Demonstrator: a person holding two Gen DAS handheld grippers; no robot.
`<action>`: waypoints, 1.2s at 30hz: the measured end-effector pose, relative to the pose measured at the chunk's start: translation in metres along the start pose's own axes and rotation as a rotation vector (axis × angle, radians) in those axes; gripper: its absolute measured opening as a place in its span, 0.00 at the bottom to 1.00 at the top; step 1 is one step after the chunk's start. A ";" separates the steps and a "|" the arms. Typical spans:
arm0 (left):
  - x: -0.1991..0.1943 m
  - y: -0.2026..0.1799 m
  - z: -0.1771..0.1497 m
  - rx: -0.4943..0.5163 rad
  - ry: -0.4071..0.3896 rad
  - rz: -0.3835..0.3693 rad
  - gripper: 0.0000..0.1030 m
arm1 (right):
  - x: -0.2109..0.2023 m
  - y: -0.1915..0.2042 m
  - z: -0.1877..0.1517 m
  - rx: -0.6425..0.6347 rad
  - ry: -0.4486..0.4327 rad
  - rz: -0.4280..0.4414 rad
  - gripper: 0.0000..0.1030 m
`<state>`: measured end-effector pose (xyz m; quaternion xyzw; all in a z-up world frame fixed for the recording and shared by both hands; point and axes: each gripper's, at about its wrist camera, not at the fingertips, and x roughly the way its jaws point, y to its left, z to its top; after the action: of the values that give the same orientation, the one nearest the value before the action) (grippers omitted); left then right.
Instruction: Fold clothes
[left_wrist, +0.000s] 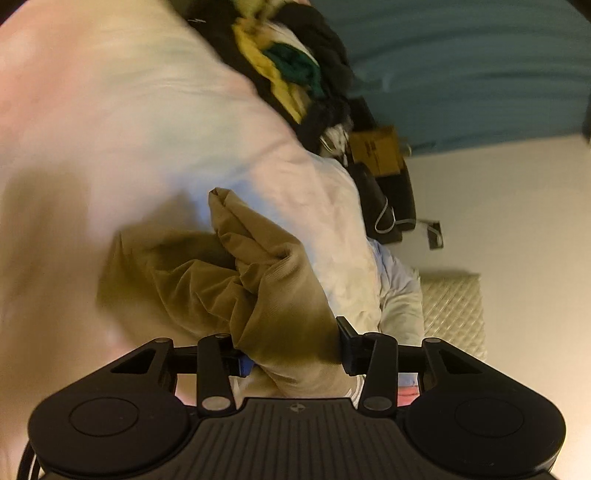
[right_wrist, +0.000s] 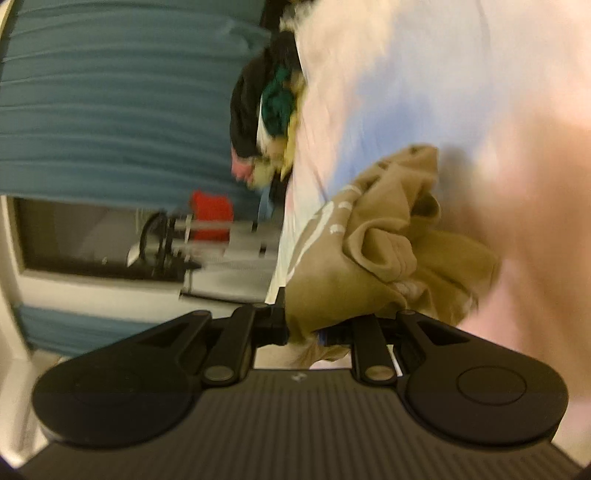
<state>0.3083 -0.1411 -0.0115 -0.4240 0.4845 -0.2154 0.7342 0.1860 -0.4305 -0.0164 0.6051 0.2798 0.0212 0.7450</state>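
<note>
A tan garment (left_wrist: 236, 280) with white print hangs bunched between both grippers above a white bed sheet (left_wrist: 129, 110). My left gripper (left_wrist: 291, 354) is shut on one part of the tan garment. In the right wrist view the same garment (right_wrist: 373, 236) is crumpled, with white lettering showing on it. My right gripper (right_wrist: 317, 325) is shut on another part of it. The fingertips of both grippers are hidden by the cloth. Both views are tilted and blurred.
A pile of dark, yellow and green clothes (left_wrist: 291, 70) lies on the far part of the bed and also shows in the right wrist view (right_wrist: 266, 107). Teal curtains (right_wrist: 110, 103), a window (right_wrist: 110, 236), a cardboard box (left_wrist: 376, 147) and a white wall (left_wrist: 517, 221) surround the bed.
</note>
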 end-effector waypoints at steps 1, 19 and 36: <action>0.023 -0.021 0.016 0.024 -0.005 0.005 0.41 | 0.005 0.011 0.020 -0.029 -0.029 -0.012 0.17; 0.225 -0.007 0.011 0.389 -0.021 0.087 0.41 | 0.114 -0.079 0.121 -0.229 -0.153 -0.219 0.17; 0.087 -0.049 -0.051 0.695 -0.095 0.225 0.72 | 0.035 -0.033 0.041 -0.337 -0.171 -0.371 0.23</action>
<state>0.3059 -0.2527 -0.0251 -0.1029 0.3915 -0.2651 0.8751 0.2232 -0.4628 -0.0560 0.4103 0.3144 -0.1210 0.8474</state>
